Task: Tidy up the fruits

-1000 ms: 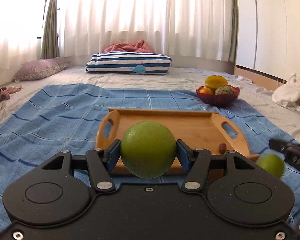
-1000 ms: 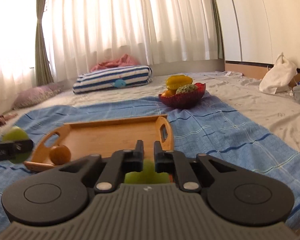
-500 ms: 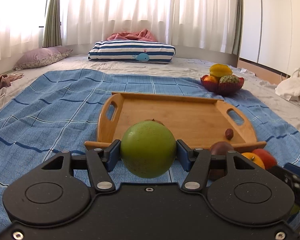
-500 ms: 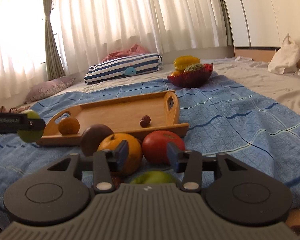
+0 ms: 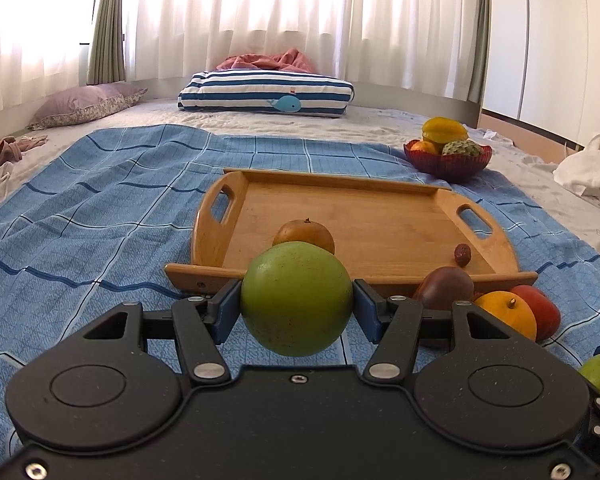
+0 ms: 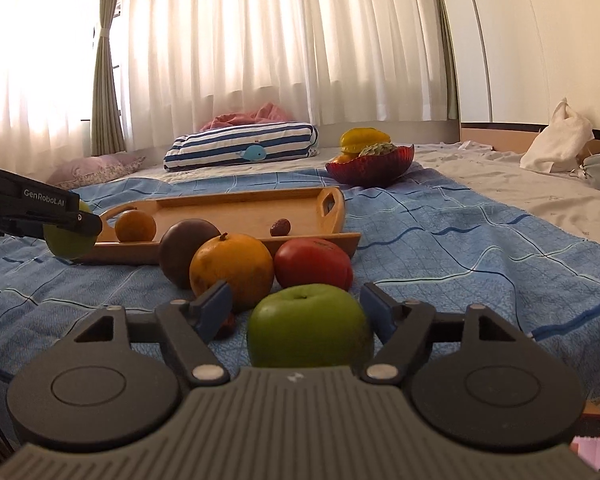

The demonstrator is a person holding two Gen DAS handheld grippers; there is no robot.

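My left gripper (image 5: 296,304) is shut on a round green fruit (image 5: 296,298), held just in front of the wooden tray (image 5: 380,216). The tray holds a small orange (image 5: 305,235) and a red date (image 5: 462,254). My right gripper (image 6: 296,300) is open with its fingers either side of a green apple (image 6: 308,326) lying on the blue blanket (image 6: 440,240); the fingers stand apart from it. Just beyond lie an orange (image 6: 232,270), a red tomato (image 6: 314,264) and a dark purple fruit (image 6: 188,244). The left gripper also shows in the right wrist view (image 6: 66,230).
A red bowl (image 5: 448,160) of fruit stands beyond the tray's right end. A striped pillow (image 5: 266,94) and a purple pillow (image 5: 86,104) lie at the back. A white bag (image 5: 586,168) lies at the right. A small dark red fruit (image 6: 226,326) lies by my right gripper's left finger.
My right gripper has opened wide and dropped back to the green apple on the blanket. My left gripper has pulled back from the tray, still holding its green fruit.
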